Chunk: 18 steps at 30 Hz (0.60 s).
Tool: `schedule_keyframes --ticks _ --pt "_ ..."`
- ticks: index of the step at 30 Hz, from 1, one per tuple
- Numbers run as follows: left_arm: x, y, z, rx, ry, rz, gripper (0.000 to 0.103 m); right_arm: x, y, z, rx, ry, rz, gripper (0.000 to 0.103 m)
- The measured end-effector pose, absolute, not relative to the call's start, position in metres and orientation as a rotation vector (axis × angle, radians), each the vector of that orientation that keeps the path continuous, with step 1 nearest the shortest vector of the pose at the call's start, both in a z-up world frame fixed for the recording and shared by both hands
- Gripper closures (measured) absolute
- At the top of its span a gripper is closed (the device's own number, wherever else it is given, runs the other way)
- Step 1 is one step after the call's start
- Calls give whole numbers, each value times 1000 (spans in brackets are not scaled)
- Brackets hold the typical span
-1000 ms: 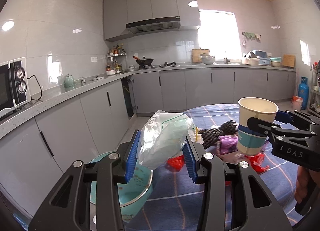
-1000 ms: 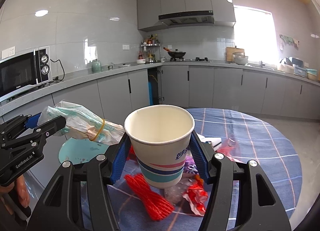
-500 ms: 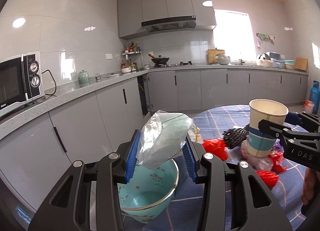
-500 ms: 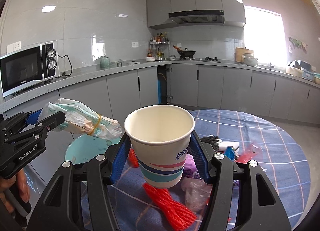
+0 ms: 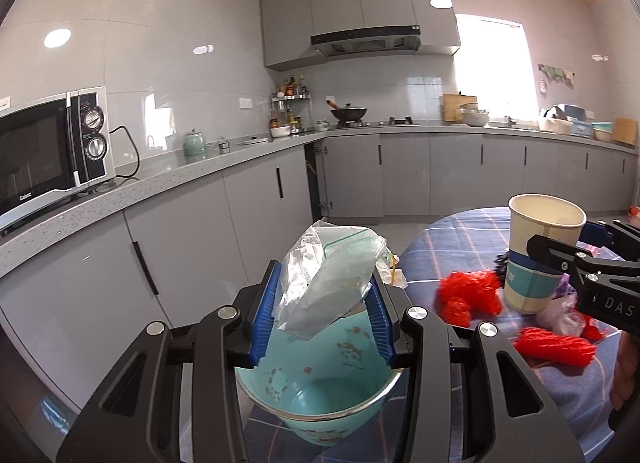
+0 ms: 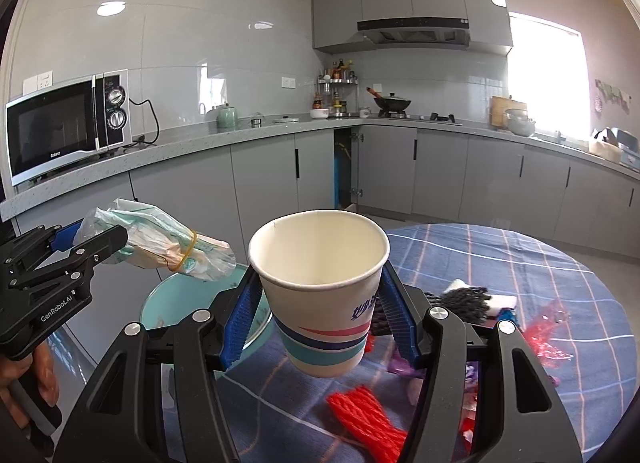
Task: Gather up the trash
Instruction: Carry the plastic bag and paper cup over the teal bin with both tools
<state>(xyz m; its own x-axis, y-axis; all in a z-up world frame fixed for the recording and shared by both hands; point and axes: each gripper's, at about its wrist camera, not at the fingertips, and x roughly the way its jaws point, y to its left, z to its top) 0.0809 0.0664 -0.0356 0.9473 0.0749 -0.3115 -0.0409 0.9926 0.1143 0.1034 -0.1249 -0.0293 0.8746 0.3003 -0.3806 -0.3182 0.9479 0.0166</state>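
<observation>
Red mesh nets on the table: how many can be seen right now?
2. One bunched red net lies just left of the held paper cup; a longer red net roll lies nearer the camera. Other red scraps may be wrappers; more could be hidden.

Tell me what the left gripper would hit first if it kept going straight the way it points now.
Most likely the teal basin: the left gripper, shut on the plastic bag, points slightly downward with the basin's rim just ahead and below. Depth is unclear; it might pass over it.

Two wrist fisheyes, facing kitchen counter (image 5: 200, 179), sharing the table (image 6: 540, 263)
</observation>
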Motion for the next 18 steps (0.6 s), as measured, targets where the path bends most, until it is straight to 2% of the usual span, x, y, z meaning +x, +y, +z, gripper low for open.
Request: schedule_keyframes --ticks 18 --pt "98 102 -50 111 352 155 61 130 -89 -42 -59 417 378 44"
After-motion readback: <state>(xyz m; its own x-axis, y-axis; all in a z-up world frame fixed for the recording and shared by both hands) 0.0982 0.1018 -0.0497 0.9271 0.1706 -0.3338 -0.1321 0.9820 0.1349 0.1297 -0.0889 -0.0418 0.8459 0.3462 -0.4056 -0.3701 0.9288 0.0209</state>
